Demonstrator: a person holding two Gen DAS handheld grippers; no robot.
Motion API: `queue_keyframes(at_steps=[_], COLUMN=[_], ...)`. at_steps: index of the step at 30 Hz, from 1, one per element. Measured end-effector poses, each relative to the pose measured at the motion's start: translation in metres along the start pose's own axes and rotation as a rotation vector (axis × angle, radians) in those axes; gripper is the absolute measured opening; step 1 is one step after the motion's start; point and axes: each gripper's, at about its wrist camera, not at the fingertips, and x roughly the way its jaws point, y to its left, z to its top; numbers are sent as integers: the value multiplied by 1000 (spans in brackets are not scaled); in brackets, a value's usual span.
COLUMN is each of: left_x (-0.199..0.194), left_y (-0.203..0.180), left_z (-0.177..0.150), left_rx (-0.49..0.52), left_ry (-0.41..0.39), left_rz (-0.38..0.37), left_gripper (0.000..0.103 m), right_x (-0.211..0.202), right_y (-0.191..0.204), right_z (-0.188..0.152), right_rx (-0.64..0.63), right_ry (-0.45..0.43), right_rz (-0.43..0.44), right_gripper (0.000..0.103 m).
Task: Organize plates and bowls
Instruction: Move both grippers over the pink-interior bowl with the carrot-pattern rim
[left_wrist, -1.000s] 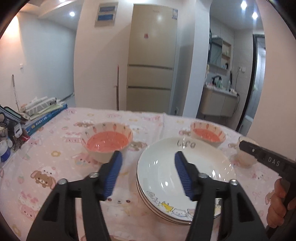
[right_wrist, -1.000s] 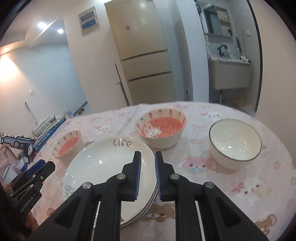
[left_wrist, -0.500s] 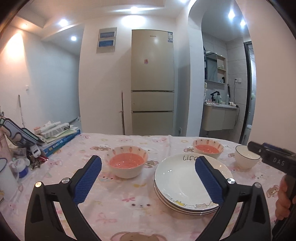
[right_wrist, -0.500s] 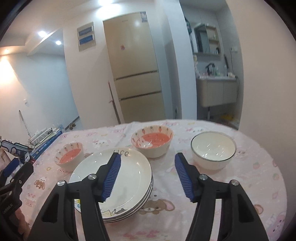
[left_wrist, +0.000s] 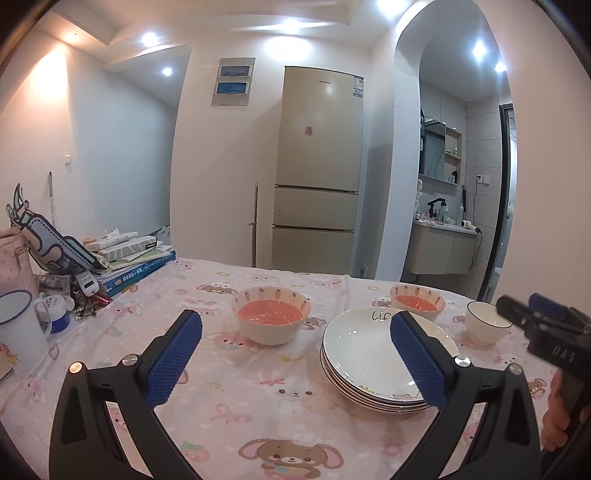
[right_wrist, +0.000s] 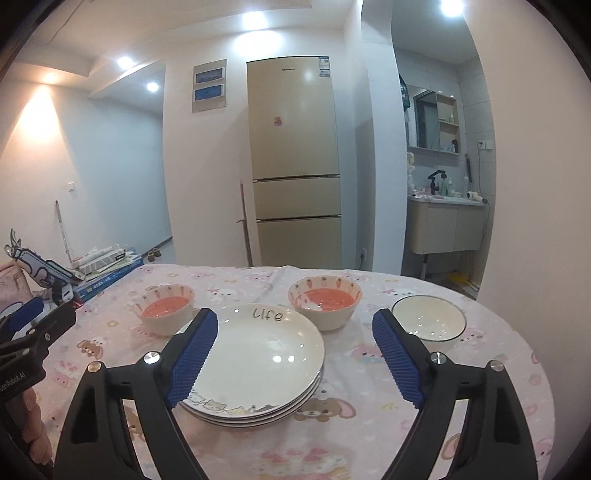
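Both tools are released, holding nothing. The left gripper (left_wrist: 295, 360) hangs above the near part of the tabletop (left_wrist: 258, 406), its blue pads (left_wrist: 173, 362) spread wide; the right gripper (right_wrist: 291, 358) is likewise spread, its jaws framing the plates.

The plates (right_wrist: 258, 354), a stack of white ones, sit near the middle of the tabletop, slightly toward its right side. The top plate carries the handwritten-style word "Life" (right_wrist: 267, 315) on its far inner rim; in the left view only "Lif" (left_wrist: 380, 315) shows beside a pad. Cartoon figures run along the near rim, too small to name.

Toward the far edge, a carrot-patterned bowl (right_wrist: 324, 301) with an orange inside stands just behind the stack. A second one (right_wrist: 166, 307) stands to the stack's left. A white bowl (right_wrist: 428, 325) with a dark rim sits toward the right edge.

The right tool's body, seen from the left view, reads "DAS" (left_wrist: 561, 355). The left tool's body, at the right view's edge, reads "enRobot.AI" (right_wrist: 13, 382).

Books (left_wrist: 136, 271) lie piled at the far left corner, their lettering unreadable. The fridge (right_wrist: 295, 162) beyond bears a small brand line and stickers, also illegible.
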Motion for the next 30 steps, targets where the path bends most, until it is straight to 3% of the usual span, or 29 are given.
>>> queue_keyframes(at_steps=[8,13,15,17,19,24,27,30], left_x=[-19,-27,-25,-22,-21,-9,3,13], left_y=[6,17,21,23,25,29,35,38], left_z=[6,24,35,47,57,87,114,141], left_rx=[10,-13,-14,-6,-9,-38,-79,-119], left_ry=[-41,-66,-64,-67,-88,-105,-99,-107], left_rz=[4,14,28,111,101,76,70,84], left_gripper=[102,102,102,102,102,102,102,102], right_x=[11,-2,-5,-10,-10,1,-3,-5], right_y=[12,14,13,9,4,11,25,33], right_z=[-23,-10,-1,10,21,60,93,129], right_rx=[3,-28,-28,17,47,15,-39,-29], right_ry=[111,55,34,-25,-51,-47,-154,-214], right_rz=[20,-13,-19,-76,-114,-61,-112,-96], right_gripper=[88,88,88,88,88,88,88,88])
